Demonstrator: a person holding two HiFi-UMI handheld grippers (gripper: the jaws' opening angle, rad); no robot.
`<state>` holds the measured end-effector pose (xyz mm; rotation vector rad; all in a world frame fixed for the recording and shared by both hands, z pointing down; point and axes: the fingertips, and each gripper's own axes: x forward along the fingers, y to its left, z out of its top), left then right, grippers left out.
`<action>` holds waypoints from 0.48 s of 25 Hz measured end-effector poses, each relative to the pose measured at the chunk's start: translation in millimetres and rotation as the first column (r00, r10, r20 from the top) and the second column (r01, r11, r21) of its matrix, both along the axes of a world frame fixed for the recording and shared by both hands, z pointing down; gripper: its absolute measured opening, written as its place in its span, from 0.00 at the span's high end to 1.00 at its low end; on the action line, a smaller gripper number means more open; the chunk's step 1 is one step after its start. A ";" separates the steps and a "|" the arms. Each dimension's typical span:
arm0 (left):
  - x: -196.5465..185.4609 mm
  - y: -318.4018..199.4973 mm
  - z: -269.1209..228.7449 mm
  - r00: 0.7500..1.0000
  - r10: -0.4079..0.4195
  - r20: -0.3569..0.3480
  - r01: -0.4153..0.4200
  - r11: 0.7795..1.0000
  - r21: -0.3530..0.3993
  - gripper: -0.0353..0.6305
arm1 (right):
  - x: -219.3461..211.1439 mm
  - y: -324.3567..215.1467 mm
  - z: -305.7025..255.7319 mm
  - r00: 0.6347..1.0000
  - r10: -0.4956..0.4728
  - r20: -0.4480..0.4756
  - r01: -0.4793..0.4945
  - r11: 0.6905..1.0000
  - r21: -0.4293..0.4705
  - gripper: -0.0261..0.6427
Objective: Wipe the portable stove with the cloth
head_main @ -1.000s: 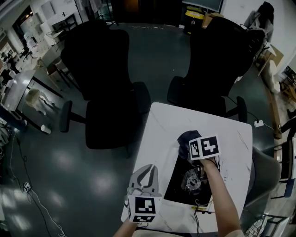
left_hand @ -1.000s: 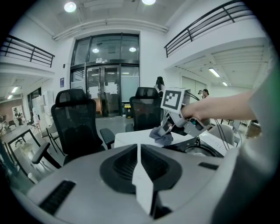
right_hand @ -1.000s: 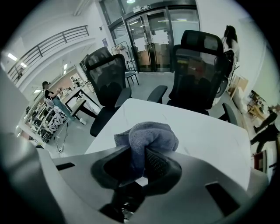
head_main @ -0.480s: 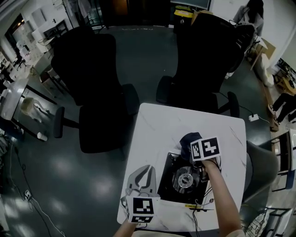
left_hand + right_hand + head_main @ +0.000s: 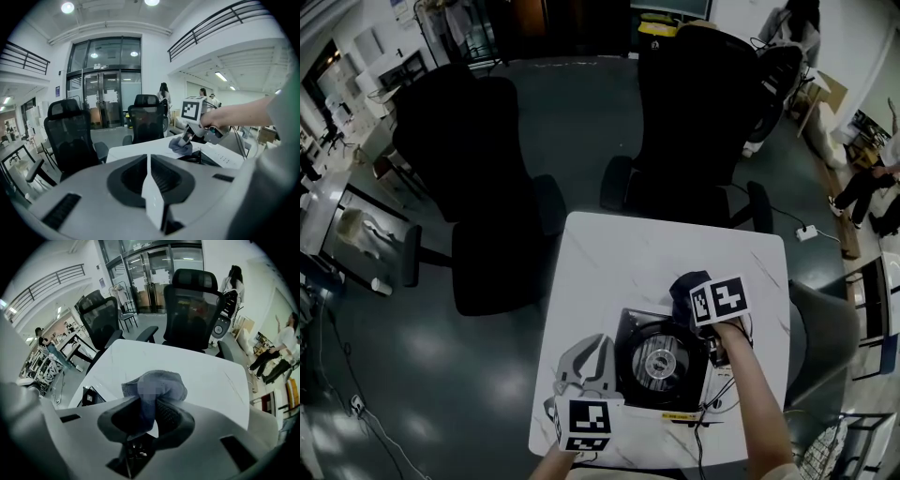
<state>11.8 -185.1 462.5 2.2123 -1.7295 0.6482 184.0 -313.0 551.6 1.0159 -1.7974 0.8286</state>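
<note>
My right gripper (image 5: 147, 412) has its fingers pinched on the blue-grey cloth (image 5: 157, 383). The cloth bunches out past the fingertips in a rounded wad. In the head view the wad (image 5: 685, 285) sits at the upper right corner of the portable stove (image 5: 661, 361), right of centre in the lower half of the frame. It lies partly over the stove's far edge and partly over the white tabletop (image 5: 609, 253). I can't tell whether the cloth is pressed onto the surface or just above it.

My left gripper (image 5: 148, 161) has its fingers pressed together with nothing between them. In the head view it (image 5: 603, 342) is just beside the stove's left edge at the lower middle of the frame, and I can't tell whether it touches. It is not bracing the stove body.

As I judge it, the cloth is in hand and at the stove, so the pick-up is done and the wiping itself is the step in hand. The round burner and the black top plate show no streaks or cleaned patches, so I cannot say how much has been covered. With the cloth at one far corner, I would count the burner ring, the left half and the near edge with its yellow label as surface I may yet need to pass over.
</note>
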 end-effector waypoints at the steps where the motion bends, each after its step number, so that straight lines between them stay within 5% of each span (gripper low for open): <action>1: 3.1 0.2 0.2 1.000 0.003 0.000 -0.003 1.000 -0.001 0.90 | 4.4 0.1 0.4 1.000 -0.002 -0.006 0.002 1.000 -0.002 0.82; 12: 37.2 1.3 -0.3 0.999 0.038 0.011 -0.038 0.999 0.000 0.90 | 54.9 3.7 1.6 0.999 0.035 -0.008 -0.035 0.999 -0.009 0.82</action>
